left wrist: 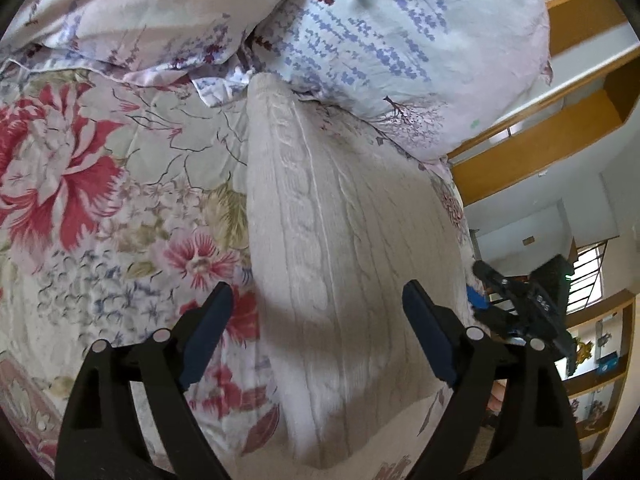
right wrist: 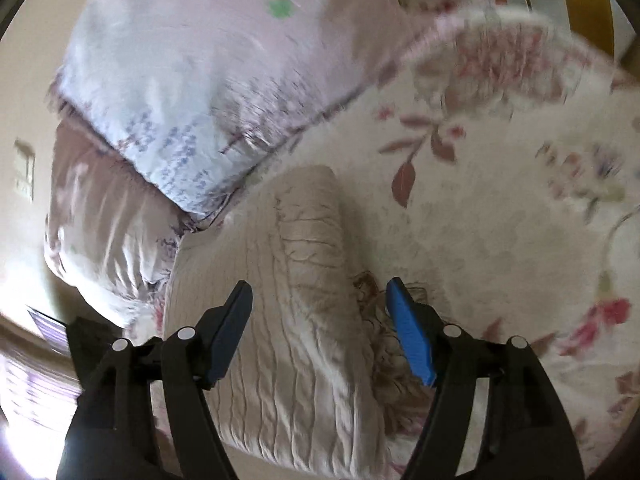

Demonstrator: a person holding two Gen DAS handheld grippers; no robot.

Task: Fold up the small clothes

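Observation:
A cream cable-knit garment (left wrist: 344, 248) lies flat on the floral bedspread (left wrist: 100, 208), stretching from near the pillows toward me. My left gripper (left wrist: 318, 300) is open and empty, hovering above the garment's near part. In the right wrist view the same garment (right wrist: 296, 320) lies with a folded sleeve on top. My right gripper (right wrist: 320, 300) is open and empty above it. The right gripper also shows in the left wrist view (left wrist: 520, 304) at the garment's right edge.
Two pillows (left wrist: 400, 32) with blue and purple print lie at the head of the bed, touching the garment's far end; one shows in the right wrist view (right wrist: 192, 88). Wooden shelves (left wrist: 560, 128) and a window stand beyond the bed's right edge.

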